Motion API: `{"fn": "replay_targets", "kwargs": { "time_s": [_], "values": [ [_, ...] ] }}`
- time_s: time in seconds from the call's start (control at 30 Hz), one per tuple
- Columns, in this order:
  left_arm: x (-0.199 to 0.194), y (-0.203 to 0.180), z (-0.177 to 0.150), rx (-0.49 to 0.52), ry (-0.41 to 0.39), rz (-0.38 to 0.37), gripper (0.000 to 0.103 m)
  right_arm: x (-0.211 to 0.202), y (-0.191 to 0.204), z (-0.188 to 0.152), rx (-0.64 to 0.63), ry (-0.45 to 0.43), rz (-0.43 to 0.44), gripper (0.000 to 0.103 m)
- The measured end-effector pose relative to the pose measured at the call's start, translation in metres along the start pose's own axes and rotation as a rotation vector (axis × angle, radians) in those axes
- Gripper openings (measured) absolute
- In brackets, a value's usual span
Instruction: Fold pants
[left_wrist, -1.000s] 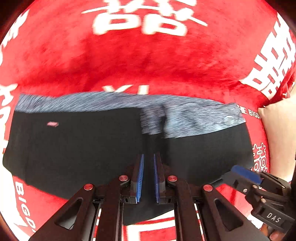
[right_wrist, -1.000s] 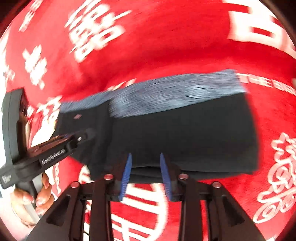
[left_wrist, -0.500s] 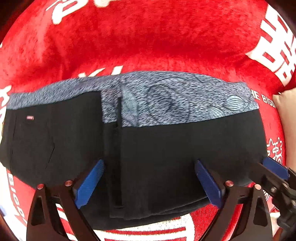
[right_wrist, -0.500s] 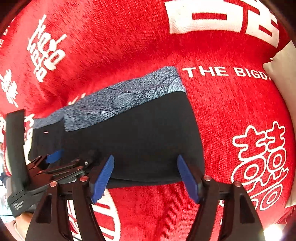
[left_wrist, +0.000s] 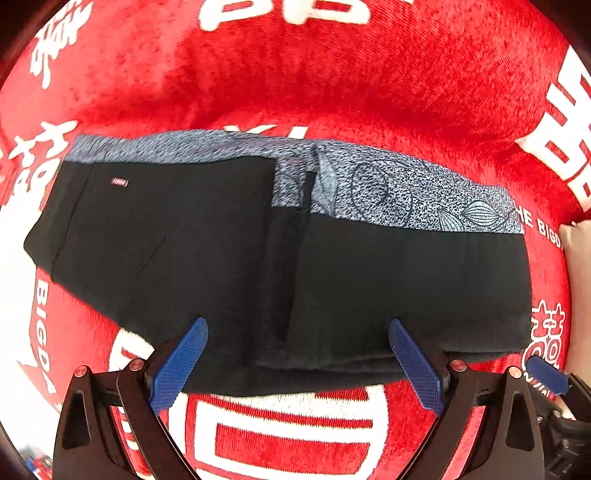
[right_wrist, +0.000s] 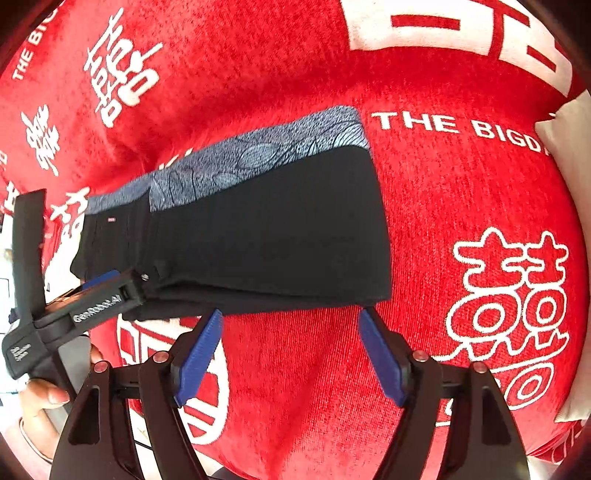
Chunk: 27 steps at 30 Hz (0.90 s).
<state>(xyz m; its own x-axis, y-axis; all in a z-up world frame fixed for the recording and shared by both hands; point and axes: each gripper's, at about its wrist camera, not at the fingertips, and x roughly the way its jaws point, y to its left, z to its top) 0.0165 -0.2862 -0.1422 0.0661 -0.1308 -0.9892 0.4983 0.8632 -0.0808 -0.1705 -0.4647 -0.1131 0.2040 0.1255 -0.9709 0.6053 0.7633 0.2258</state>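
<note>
Left wrist view: nearest the lens, the left gripper (left_wrist: 297, 363) is seen with its two blue pads (left_wrist: 179, 363) spread wide, nothing held between them, just before the near edge of the pants (left_wrist: 207, 251). One pair of pants is counted, black with a grey patterned waistband (left_wrist: 406, 192) along the far edge, lying folded on the red blanket (left_wrist: 332, 81). A doubled layer is shown on the right half of the pants, and a small red label (left_wrist: 120, 181) on the left half. Only a blue tip of the right gripper (left_wrist: 546, 371) is caught here, near the pants' near right corner.

In the right wrist view, the right gripper (right_wrist: 291, 354) is shown in full, its jaws wide apart and empty, just short of the pants' (right_wrist: 266, 229) near edge. The left gripper (right_wrist: 107, 288) is seen from the side at the pants' near left corner, with the person's hand (right_wrist: 40, 391) on its handle. Beyond the pants' right edge, white lettering on the blanket (right_wrist: 424, 221) and a pale cushion (right_wrist: 569, 155) are visible.
</note>
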Motion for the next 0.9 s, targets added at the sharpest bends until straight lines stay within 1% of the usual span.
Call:
{"fn": "replay_targets", "kwargs": {
  "time_s": [0.17, 0.3, 0.4, 0.57, 0.7, 0.8, 0.9],
  "values": [
    [-0.002, 0.011, -0.009, -0.032, 0.013, -0.017, 0.099, 0.007, 0.010, -0.005, -0.016, 0.016, -0.011, 0.079],
    [-0.007, 0.031, -0.017, -0.040, 0.015, -0.040, 0.099, 0.007, 0.026, -0.010, -0.010, 0.023, -0.018, 0.079],
    [-0.012, 0.057, -0.023, -0.067, 0.011, -0.061, 0.099, 0.010, 0.044, -0.016, 0.001, 0.032, -0.017, 0.084],
    [-0.012, 0.116, -0.034, -0.161, 0.017, -0.101, 0.099, 0.026, 0.082, -0.020, -0.035, 0.081, -0.032, 0.087],
    [-0.011, 0.165, -0.034, -0.245, 0.000, -0.110, 0.099, 0.031, 0.113, -0.010, -0.103, 0.055, -0.097, 0.087],
    [-0.009, 0.197, -0.032, -0.313, -0.027, -0.122, 0.099, 0.035, 0.127, 0.002, -0.118, 0.034, -0.121, 0.087],
    [-0.007, 0.231, -0.028, -0.387, -0.065, -0.135, 0.099, 0.045, 0.135, 0.015, -0.124, 0.010, -0.164, 0.087]
  ]
}}
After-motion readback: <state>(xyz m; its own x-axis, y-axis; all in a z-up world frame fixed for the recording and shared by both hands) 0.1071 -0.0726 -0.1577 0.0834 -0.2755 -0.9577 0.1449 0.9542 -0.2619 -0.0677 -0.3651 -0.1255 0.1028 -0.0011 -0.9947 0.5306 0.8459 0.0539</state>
